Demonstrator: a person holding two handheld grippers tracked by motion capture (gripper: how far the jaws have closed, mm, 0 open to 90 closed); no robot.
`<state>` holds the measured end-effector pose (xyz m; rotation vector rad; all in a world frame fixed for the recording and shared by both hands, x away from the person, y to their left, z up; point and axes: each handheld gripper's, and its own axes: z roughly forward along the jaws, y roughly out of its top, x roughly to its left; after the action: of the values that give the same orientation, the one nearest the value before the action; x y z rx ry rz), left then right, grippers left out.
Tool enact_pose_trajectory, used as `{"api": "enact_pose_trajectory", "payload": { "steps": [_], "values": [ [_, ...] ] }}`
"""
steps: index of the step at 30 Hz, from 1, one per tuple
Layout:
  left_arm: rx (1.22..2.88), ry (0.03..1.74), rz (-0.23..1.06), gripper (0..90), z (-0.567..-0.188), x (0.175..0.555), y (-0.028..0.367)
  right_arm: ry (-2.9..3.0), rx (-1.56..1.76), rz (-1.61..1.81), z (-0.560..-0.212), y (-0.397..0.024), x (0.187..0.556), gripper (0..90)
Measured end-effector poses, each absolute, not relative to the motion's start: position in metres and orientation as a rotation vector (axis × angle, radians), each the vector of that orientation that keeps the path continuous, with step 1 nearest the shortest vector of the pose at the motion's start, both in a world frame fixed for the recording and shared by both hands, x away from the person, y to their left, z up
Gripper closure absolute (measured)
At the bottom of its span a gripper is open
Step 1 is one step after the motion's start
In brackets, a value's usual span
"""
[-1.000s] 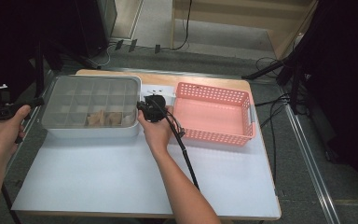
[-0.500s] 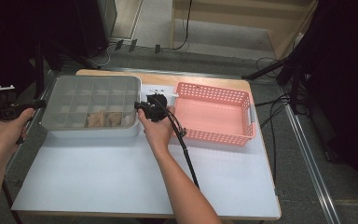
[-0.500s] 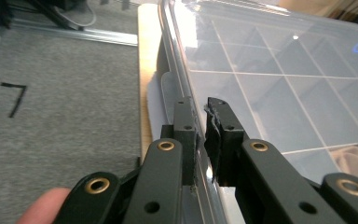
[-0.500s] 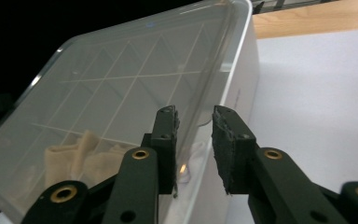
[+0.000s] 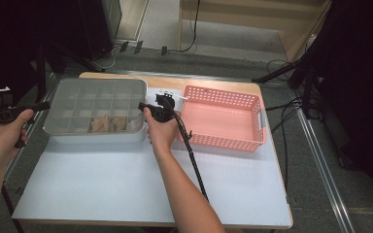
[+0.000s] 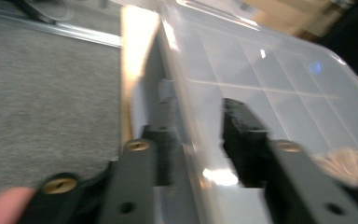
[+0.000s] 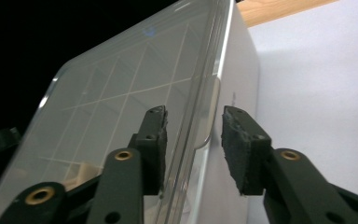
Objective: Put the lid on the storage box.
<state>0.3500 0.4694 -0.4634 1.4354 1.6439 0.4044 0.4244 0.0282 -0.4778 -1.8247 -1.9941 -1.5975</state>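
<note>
The box [image 5: 95, 110] (clear lid, compartments) sits at the frame's upper left on the table [image 5: 126, 189], beside a pink basket [image 5: 222, 118]. My left tongs [image 6: 199, 135] and right tongs [image 7: 193, 140] straddle its opposite lid edges, jaws just opening, pads apart from the rim.

Lab (tripod legs [image 5: 291, 73], trailing cables [image 5: 277, 114])

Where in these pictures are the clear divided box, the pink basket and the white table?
clear divided box [image 5: 94, 99], high view, middle of its see-through lid
pink basket [image 5: 222, 119], high view, its bare floor
white table [image 5: 126, 184], high view, bare top near the front
</note>
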Motion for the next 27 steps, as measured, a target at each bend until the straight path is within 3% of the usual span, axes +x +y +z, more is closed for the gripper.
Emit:
{"api": "enact_pose_trajectory", "payload": {
  "steps": [4, 12, 27],
  "values": [
    [1.367, 1.634, 0.319, 57.3, -0.47, 0.352, 0.482, -2.005, -1.844, -1.614, -0.477, 0.028, 0.425, 65.3],
    [1.405, 1.618, 0.271, 55.1, -0.472, 0.36, 0.471, -2.007, -1.837, -1.628, -0.478, 0.029, 0.427, 65.7],
    [1.364, 1.65, 0.206, 61.2, -0.472, 0.365, 0.468, -2.009, -1.853, -1.65, -0.473, 0.029, 0.424, 72.1]
  ]
}}
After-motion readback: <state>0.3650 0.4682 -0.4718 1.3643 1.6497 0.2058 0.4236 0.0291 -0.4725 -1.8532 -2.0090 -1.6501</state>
